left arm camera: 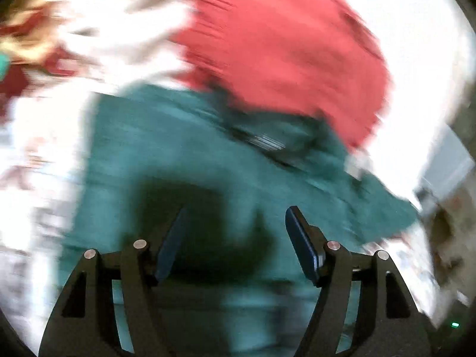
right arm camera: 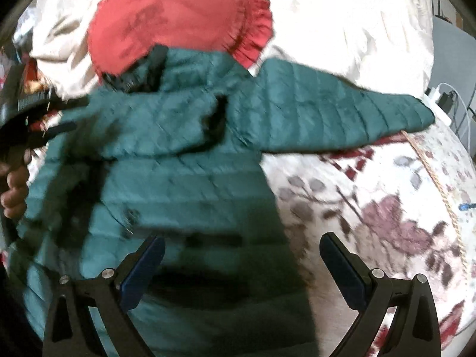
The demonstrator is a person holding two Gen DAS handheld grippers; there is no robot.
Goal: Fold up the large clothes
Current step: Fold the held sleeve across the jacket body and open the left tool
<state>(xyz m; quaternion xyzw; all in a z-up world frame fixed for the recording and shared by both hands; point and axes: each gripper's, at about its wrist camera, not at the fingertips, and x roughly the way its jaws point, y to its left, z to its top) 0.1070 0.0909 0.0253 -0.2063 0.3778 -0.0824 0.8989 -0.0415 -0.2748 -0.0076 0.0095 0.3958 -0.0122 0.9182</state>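
A teal quilted puffer jacket (right arm camera: 190,160) lies spread on a floral bedspread (right arm camera: 386,208), hood toward the top and one sleeve (right arm camera: 342,110) stretched out to the right. It also fills the blurred left wrist view (left arm camera: 184,154). My left gripper (left arm camera: 236,217) is open and empty just above the jacket's body. My right gripper (right arm camera: 242,245) is open and empty over the jacket's lower right edge. The left gripper and the hand holding it show at the left edge of the right wrist view (right arm camera: 17,136).
A round red cushion (right arm camera: 178,20) lies behind the hood, also in the left wrist view (left arm camera: 282,44). White pillows (right arm camera: 342,15) lie at the back. Cables and a charger (right arm camera: 446,95) sit past the bed's right edge.
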